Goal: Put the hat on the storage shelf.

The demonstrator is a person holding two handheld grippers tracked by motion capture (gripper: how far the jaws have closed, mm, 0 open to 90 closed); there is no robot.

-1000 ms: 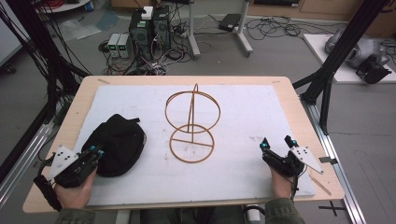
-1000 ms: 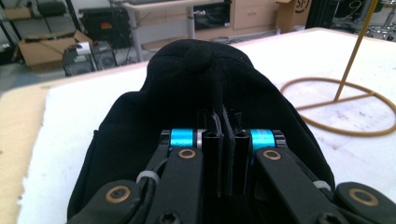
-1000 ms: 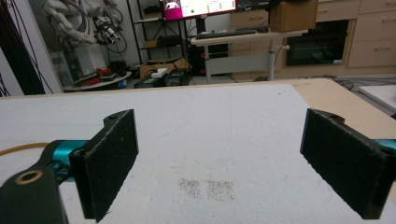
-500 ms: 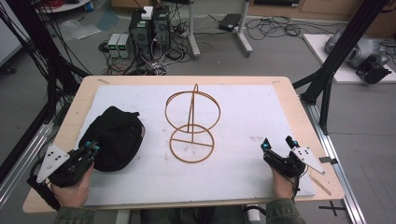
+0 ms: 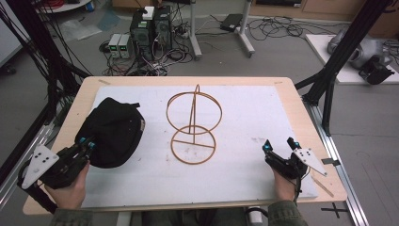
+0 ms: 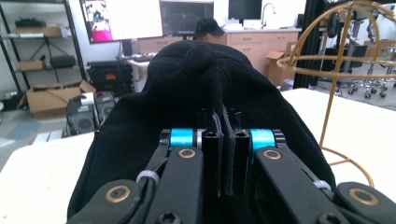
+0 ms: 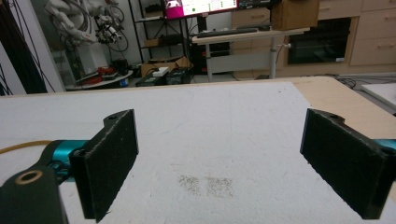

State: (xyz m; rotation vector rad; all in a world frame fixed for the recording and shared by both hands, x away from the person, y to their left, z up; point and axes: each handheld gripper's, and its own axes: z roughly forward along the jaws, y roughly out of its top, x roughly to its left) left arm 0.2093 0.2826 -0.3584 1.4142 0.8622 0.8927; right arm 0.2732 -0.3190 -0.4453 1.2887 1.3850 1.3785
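A black cap (image 5: 112, 132) lies on the white mat (image 5: 244, 117) at the left. My left gripper (image 5: 89, 142) is shut on the cap's near edge; in the left gripper view the jaws pinch a fold of black fabric (image 6: 224, 140) between them, and the cap's dome (image 6: 205, 79) rises behind. A gold wire hat stand (image 5: 193, 126) rises upright at the mat's middle, its rings (image 6: 345, 60) showing at the right of the left gripper view. My right gripper (image 5: 278, 151) rests near the front right of the mat, open, with nothing between its pads (image 7: 112, 158).
The wooden table edge (image 5: 310, 127) borders the mat on the right. Black frame posts (image 5: 339, 66) stand off the table's right corner and cables hang at the left. A faint grey smudge (image 7: 208, 184) marks the mat between the right jaws.
My left gripper has drawn back toward the front left, and the cap has shifted slightly left with it. The right gripper has stayed put.
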